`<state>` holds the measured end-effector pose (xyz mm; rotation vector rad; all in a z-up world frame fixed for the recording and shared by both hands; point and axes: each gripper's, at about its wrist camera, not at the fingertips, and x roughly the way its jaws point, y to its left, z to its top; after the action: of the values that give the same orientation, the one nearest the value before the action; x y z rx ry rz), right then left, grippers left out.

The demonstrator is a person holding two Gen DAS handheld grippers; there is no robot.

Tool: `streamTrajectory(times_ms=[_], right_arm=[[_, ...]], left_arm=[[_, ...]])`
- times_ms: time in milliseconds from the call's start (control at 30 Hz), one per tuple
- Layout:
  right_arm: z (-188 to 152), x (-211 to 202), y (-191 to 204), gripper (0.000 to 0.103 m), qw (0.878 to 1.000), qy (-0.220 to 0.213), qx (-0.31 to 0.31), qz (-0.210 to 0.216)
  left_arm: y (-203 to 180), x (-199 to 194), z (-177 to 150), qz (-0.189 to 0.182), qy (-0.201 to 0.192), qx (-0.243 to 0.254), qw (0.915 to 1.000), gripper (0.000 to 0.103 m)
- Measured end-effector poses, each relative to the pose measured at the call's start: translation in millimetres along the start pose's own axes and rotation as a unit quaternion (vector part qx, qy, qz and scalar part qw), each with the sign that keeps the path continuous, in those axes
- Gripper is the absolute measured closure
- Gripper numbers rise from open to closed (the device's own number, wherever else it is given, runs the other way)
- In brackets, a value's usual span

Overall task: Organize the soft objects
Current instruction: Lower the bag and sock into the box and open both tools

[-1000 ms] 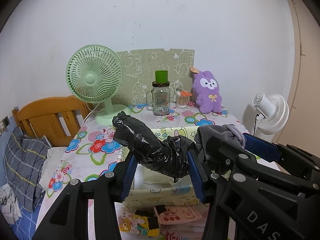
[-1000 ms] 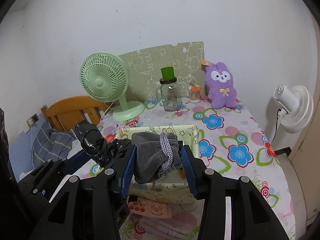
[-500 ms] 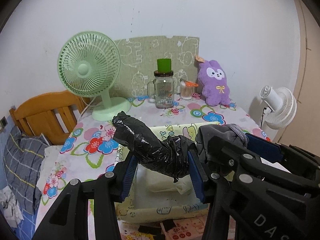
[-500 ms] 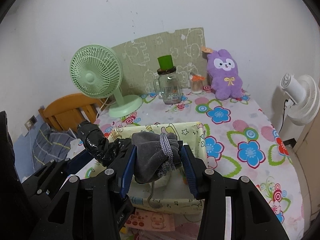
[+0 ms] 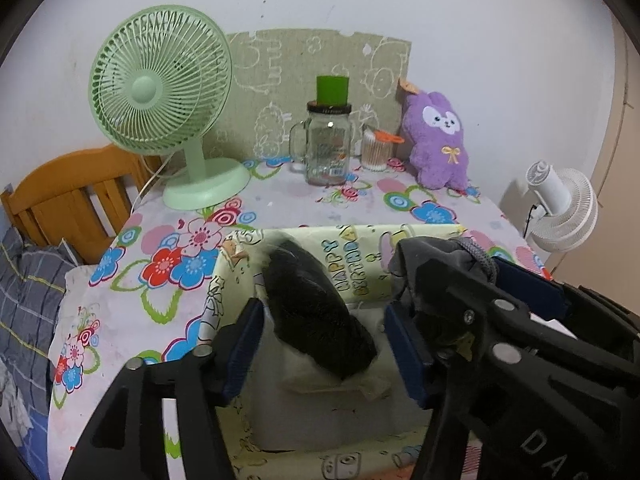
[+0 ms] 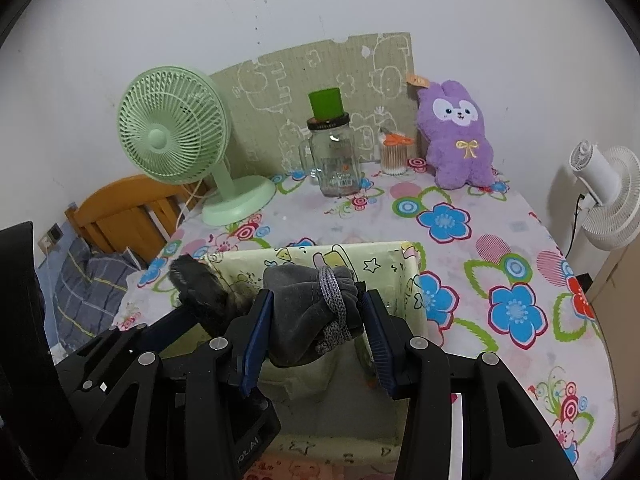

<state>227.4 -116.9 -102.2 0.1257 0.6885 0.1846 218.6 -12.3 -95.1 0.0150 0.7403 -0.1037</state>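
Here the left gripper stands wide apart, black bundle blurred between its fingers, over the yellow box. Right gripper, at 3 o'clock, clamps the grey pouch above the same box.

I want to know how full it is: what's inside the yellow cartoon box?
In the yellow box, a black bundle sits over something pale and crumpled. The left claw stands open around it. The floor beneath is hidden.

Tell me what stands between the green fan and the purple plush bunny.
In the right wrist view, a glass mug jar topped by a green cup, then a cotton-swab container, stand between the green fan and the purple plush bunny.
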Motion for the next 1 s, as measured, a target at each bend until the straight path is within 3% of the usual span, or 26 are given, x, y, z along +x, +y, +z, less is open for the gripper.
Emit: streamTrajectory(times_ms=[67,400,667,700,767,833,1000], right_arm=[[0,4,0,0.054,1.000,0.001,-0.002,0.000],[4,16,1,0.054,1.000,-0.006,-0.009,0.000],[8,24,6,0.052,1.000,-0.017,-0.019,-0.001],[8,25,6,0.051,1.000,-0.017,-0.019,0.002],[8,27,4,0.035,1.000,-0.010,-0.013,0.018],[7,27,4,0.027,0.999,-0.009,-0.009,0.029],[6,26,5,0.017,1.000,-0.006,-0.012,0.028]], left_arm=[[3,5,0,0.021,0.009,-0.005,0.9997,0.018],[1,10,-1,0.020,0.028,0.029,0.9990,0.016],[5,13,1,0.008,0.033,0.025,0.9991,0.015],[5,13,1,0.007,0.032,0.024,0.9992,0.015],[7,12,2,0.001,0.030,0.016,0.9994,0.014],[9,12,3,-0.003,0.030,0.009,0.9995,0.014],[10,11,4,-0.009,0.030,-0.001,0.9995,0.013]])
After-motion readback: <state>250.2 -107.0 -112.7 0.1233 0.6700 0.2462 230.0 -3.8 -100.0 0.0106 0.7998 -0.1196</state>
